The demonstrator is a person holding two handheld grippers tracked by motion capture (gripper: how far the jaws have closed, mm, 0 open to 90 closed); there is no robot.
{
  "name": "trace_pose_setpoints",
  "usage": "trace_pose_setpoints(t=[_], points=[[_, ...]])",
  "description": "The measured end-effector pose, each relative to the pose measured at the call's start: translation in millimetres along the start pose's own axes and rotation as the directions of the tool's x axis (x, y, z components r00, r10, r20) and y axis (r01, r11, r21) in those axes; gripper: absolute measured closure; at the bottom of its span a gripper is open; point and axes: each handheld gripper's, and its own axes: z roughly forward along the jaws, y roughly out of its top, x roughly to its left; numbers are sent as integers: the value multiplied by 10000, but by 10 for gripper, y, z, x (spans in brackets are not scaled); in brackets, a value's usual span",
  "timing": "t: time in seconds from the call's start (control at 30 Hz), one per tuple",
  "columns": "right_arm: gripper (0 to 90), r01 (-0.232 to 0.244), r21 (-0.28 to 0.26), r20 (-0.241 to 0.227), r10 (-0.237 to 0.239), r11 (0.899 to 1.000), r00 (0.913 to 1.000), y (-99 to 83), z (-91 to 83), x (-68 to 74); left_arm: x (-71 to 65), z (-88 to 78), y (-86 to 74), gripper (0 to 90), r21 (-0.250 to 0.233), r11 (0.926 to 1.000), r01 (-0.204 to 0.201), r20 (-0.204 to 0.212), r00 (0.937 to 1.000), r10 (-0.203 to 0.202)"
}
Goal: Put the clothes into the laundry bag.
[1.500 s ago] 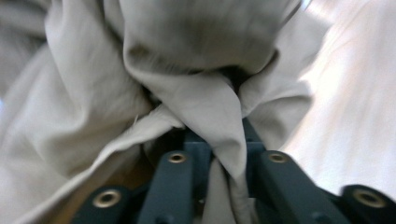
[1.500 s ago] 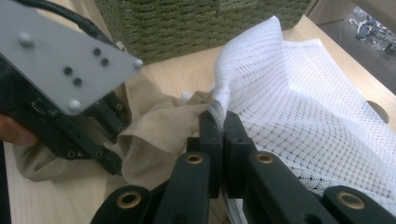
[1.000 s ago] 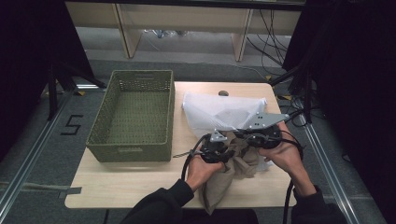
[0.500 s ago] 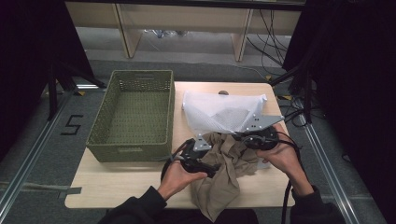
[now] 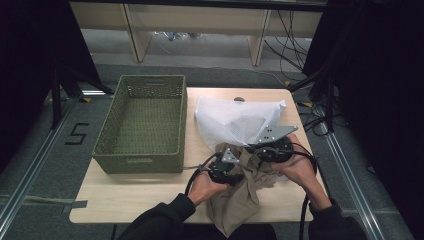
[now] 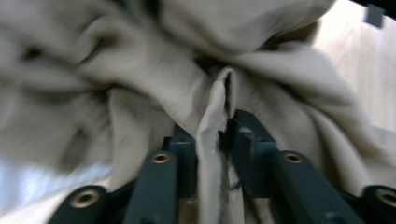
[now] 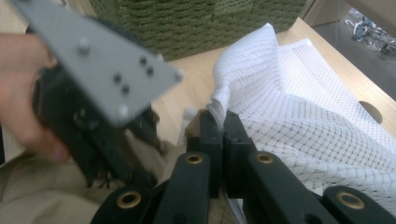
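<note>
Change: left gripper (image 5: 235, 172) has shifted back in toward the cloth (image 5: 240, 200) since half a second ago; its jaws have just been closing, with a fold of cloth between them.
Left gripper: clamped on a pinched ridge of the beige cloth (image 6: 212, 140) — the fold stands upright between the two jaws.
Right gripper: (image 7: 219, 122) shut on the hem of the white mesh bag (image 7: 299, 116), holding the bag's mouth edge up.
Cloth: bunched at the table's (image 5: 135, 195) near edge, between the two hands, touching the bag mouth; its lower part hangs over the edge.
Bag: (image 5: 235, 120) lies on the table right of the green basket (image 5: 142, 120).
Risk – slip: the left grip holds only a thin fold; a pull could free it.
Risk – bag: one held hem may let the mouth sag shut, so the cloth snags outside.
</note>
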Motion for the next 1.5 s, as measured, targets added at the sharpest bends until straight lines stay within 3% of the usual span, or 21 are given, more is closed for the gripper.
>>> trace_pose_setpoints(t=[0.03, 0.07, 0.13, 0.2, 0.27, 0.33, 0.5, 0.57, 0.63, 0.73, 0.8, 0.87, 0.93, 1.0, 1.03, 1.07, 1.1, 1.17, 1.23, 1.37, 1.5], points=[[897, 83, 19, -30, -83, 10000, 10000, -12, 8, -4, 9, -20, -2, 707, 23, 10000, -16, 27, 10000, 16], [897, 85, 12, -25, -85, 10000, 10000, -28, 13, -10, 9, -42, -13, 672, -208, 9991, 367, 161, 9992, -364], [897, -63, 102, -33, 63, 9999, 10000, -73, 12, -17, 43, -164, -35, 525, -280, 9978, 608, 117, 9981, -605], [897, -151, 112, -64, 152, 9998, 9999, -117, 12, -22, 82, -345, -57, 372, -339, 9976, 597, -245, 9979, -606], [897, -170, 145, -45, 171, 9997, 9998, -147, -2, -38, 151, -524, -75, 297, -470, 9981, 388, -841, 9955, -427], [897, -250, 164, -61, 251, 9996, 9997, -159, -14, -38, 236, -621, -75, 244, -455, 9989, 77, -1639, 9864, -150], [896, -151, 173, -48, 152, 9997, 9999, -149, 3, -25, 531, -414, -45, 158, -95, 9985, 530, -1992, 9785, -539], [897, -255, 196, -64, 256, 9995, 9997, -144, 0, -16, 606, -239, -42, 162, 104, 9965, 826, -1891, 9788, -791], [896, -216, 154, -111, 218, 9996, 9997, -150, 4, -29, 662, -93, -47, 165, 178, 9969, 771, -2007, 9770, -720], [896, -200, 170, -140, 202, 9997, 9997, -168, 18, -43, 661, 19, -57, 470, -75, 9999, 113, -1574, 9875, -123], [896, -207, 177, -145, 210, 9996, 9997, -177, 25, -48, 561, 10, -35, 673, -253, 9978, -605, -1410, 9884, 564], [897, -195, 187, -179, 198, 9996, 9996, -179, 34, -51, 446, -28, 9, 773, -484, 9905, -1289, -1121, 9861, 1228], [897, -316, 274, -152, 321, 9991, 9994, -180, 44, -41, 378, -34, 43, 813, -699, 9904, -1194, -647, 9913, 1149], [897, -252, 341, -183, 258, 9991, 9995, -184, 63, -37, 364, 11, 42, 810, -689, 9907, -1172, -486, 9923, 1140], [897, -296, 413, -173, 303, 9987, 9994, -191, 65, -32, 402, 22, 35, 803, -159, 9883, -1515, -486, 9874, 1506], [897, -202, 366, -224, 211, 9991, 9995, -199, 81, -32, 384, 96, 3, 792, -691, 9953, -674, -566, 9964, 636], [897, -345, 439, -205, 355, 9984, 9992, -211, 87, -22, 428, 117, -16, 772, -563, 9967, -579, -425, 9976, 555], [896, -315, 504, -284, 329, 9982, 9991, -241, 116, -4, 483, 130, -40, 709, -543, 9985, 107, -246, 9996, -120], [896, -372, 666, -320, 393, 9971, 9987, -278, 134, 13, 486, 38, -32, 627, -390, 9992, -121, -387, 9992, 106], [897, -510, 770, -425, 544, 9957, 9976, -329, 132, 17, 496, -267, -22, 479, -497, 9988, -12, -609, 9981, -19], [897, -374, 702, -344, 399, 9968, 9986, -337, 108, -2, 568, -499, -49, 498, -539, 9977, 422, -1127, 9925, -481]])
